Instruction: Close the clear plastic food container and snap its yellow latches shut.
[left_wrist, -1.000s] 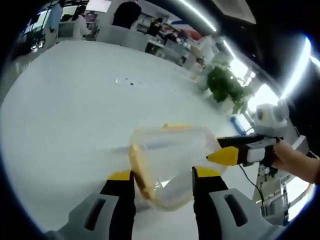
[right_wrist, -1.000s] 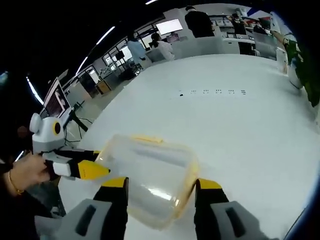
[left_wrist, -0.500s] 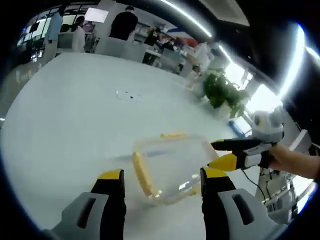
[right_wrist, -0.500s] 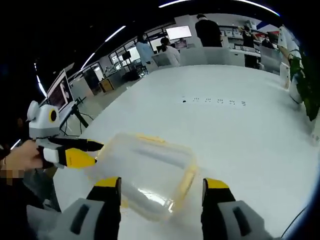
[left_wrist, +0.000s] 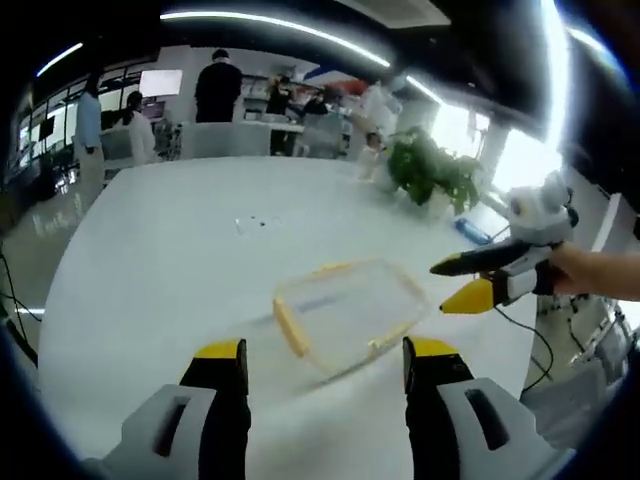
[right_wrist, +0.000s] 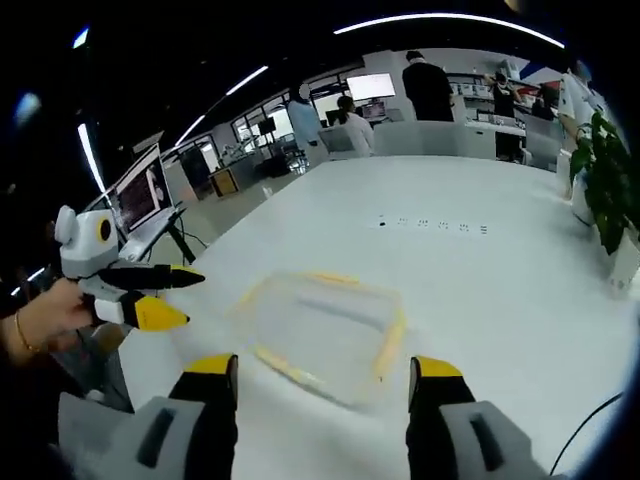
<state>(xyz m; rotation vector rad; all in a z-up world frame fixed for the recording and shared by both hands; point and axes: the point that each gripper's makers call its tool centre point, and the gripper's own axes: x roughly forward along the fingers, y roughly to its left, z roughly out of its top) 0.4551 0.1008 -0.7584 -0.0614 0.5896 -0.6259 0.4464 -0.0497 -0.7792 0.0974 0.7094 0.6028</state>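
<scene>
Now both grippers (left_wrist: 323, 352) (right_wrist: 324, 368) gape apart, clear of the container (left_wrist: 345, 312) on the table (left_wrist: 150, 260)

The clear container (right_wrist: 322, 335) on the white surface (right_wrist: 480, 270) is motion-blurred in the right gripper view, so whether its yellow latches (right_wrist: 388, 346) are snapped cannot be told. In the left gripper view the container (left_wrist: 345, 313) is sharper, yet the latches' state stays unclear.
</scene>
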